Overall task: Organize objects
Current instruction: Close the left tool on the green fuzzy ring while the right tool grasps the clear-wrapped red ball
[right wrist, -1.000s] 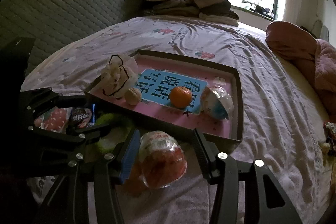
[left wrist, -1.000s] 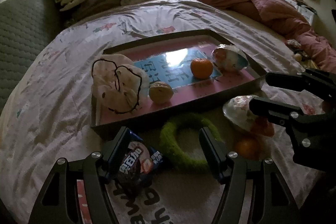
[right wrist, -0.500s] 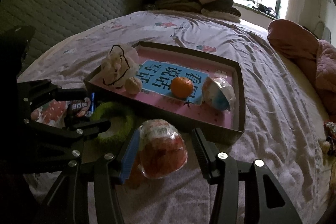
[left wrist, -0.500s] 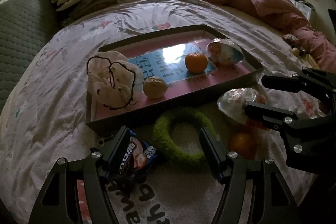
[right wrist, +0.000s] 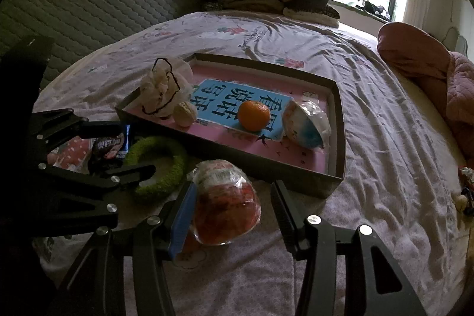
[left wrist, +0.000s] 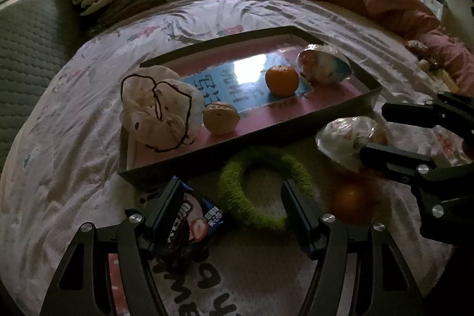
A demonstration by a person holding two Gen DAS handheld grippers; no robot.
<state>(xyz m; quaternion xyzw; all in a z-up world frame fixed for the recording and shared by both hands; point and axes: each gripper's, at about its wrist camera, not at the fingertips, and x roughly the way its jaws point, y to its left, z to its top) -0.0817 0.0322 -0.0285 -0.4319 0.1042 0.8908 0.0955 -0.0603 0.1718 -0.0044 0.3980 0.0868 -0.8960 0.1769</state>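
Snack packet (left wrist: 189,230): dark wrapper with a strawberry picture, lying on the bedsheet at about 8 o'clock in the left wrist view, its edge against the inner face of the left finger.
Left gripper (left wrist: 231,206): jaws spread wide and released, gripping nothing; it hangs over the green ring with both fingers astride it.
Green ring (left wrist: 263,188): fuzzy loop flat on the bed just outside the tray's near wall, at 6 o'clock from the tray.
Tray (right wrist: 336,138): shallow dark-walled box with a pink floor and a blue printed sheet, resting on the bed.
Cloth pouch (left wrist: 160,111): pale, with a dark cord, in the tray's left end at 9 o'clock.
Walnut (left wrist: 220,118): just right of the pouch, on the pink floor.
Orange (right wrist: 254,115): near the tray's centre, on the blue sheet.
Wrapped ball (right wrist: 306,125): white and blue in clear film, at 3 o'clock from the orange, near the right wall.
Second orange (left wrist: 349,197): on the bed, dim, below the right gripper's fingers.
Bagged fruit (right wrist: 225,200): reddish, in crinkled plastic, outside the tray at 6 o'clock.
Right gripper (right wrist: 234,206): partly open; the bag touches the left blue pad, a gap shows at the right finger, so no firm grasp.
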